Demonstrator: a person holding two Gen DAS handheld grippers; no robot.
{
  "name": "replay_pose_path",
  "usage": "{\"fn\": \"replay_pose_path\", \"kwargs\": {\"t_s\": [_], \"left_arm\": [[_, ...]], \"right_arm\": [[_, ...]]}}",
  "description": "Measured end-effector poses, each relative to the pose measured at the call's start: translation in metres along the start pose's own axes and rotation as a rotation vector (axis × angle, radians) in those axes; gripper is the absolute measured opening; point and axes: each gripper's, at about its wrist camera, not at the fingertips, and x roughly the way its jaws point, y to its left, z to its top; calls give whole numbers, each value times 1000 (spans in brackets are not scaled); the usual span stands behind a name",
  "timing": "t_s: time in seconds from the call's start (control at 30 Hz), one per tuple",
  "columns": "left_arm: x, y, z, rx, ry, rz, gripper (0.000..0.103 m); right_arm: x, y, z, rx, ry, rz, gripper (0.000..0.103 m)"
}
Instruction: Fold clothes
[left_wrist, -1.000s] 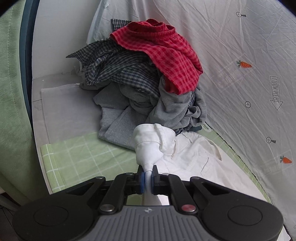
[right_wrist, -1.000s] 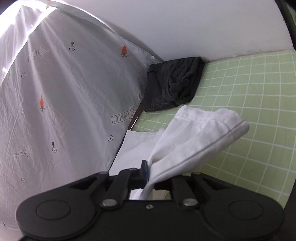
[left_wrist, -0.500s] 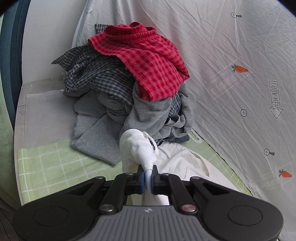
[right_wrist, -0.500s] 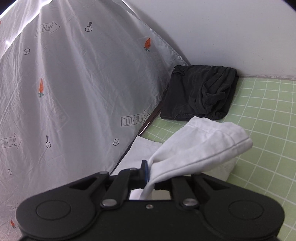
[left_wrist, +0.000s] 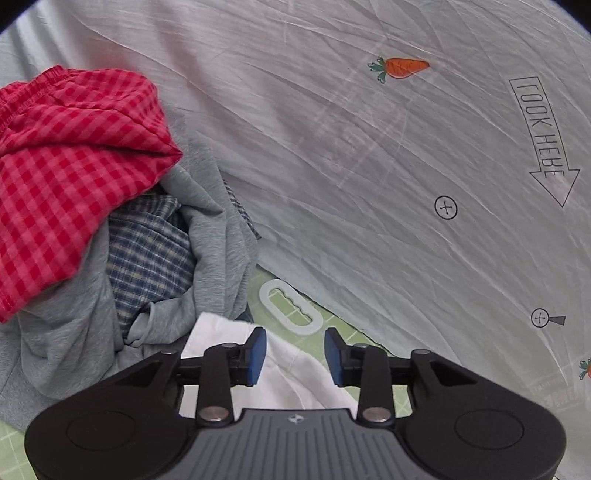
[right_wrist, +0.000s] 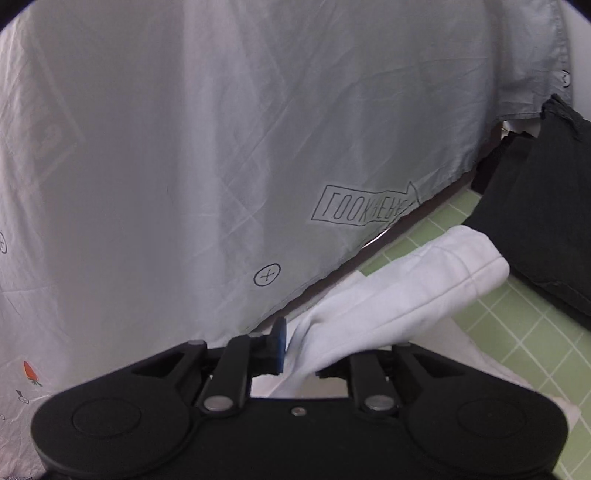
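Observation:
A white garment (left_wrist: 291, 376) lies on the green checked mat beneath my left gripper (left_wrist: 294, 355), which is open, with blue pads (left_wrist: 257, 355) apart and nothing between them. In the right wrist view my right gripper (right_wrist: 295, 350) is shut on a thick fold of the same white garment (right_wrist: 402, 291), which stretches forward to the right over the mat (right_wrist: 524, 332). The right pad is hidden by the cloth.
A pile of clothes stands left of the left gripper: red checked fabric (left_wrist: 70, 147), blue plaid (left_wrist: 147, 254), grey sweatshirt (left_wrist: 218, 229). A white printed sheet (left_wrist: 388, 166) hangs behind. A white plastic ring (left_wrist: 291, 306) lies on the mat. A folded black garment (right_wrist: 543, 214) lies at right.
My left gripper has let go of the white garment and opened, and moved forward toward the sheet. My right gripper, still holding the cloth, has moved closer to the sheet and black garment.

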Motion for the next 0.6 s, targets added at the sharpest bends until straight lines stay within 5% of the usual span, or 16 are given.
{"fn": "replay_pose_path", "kwargs": {"t_s": [0.07, 0.1, 0.23, 0.37, 0.5, 0.6], "left_arm": [[-6, -1, -19, 19, 14, -11, 83], [-9, -1, -30, 32, 30, -14, 83], [-22, 8, -80, 63, 153, -30, 83], [-49, 18, -120, 67, 198, -44, 83], [-61, 20, -137, 12, 259, -55, 83], [-65, 21, -152, -52, 303, -74, 83]], "right_arm": [[-1, 6, -15, -46, -36, -45, 61], [-5, 7, -26, -72, -64, -82, 83], [-28, -15, -75, -131, -73, -236, 86], [-57, -67, -113, 16, -67, -386, 88], [-64, -105, -136, 211, -55, -375, 90], [-62, -104, -144, 202, -77, -358, 92]]}}
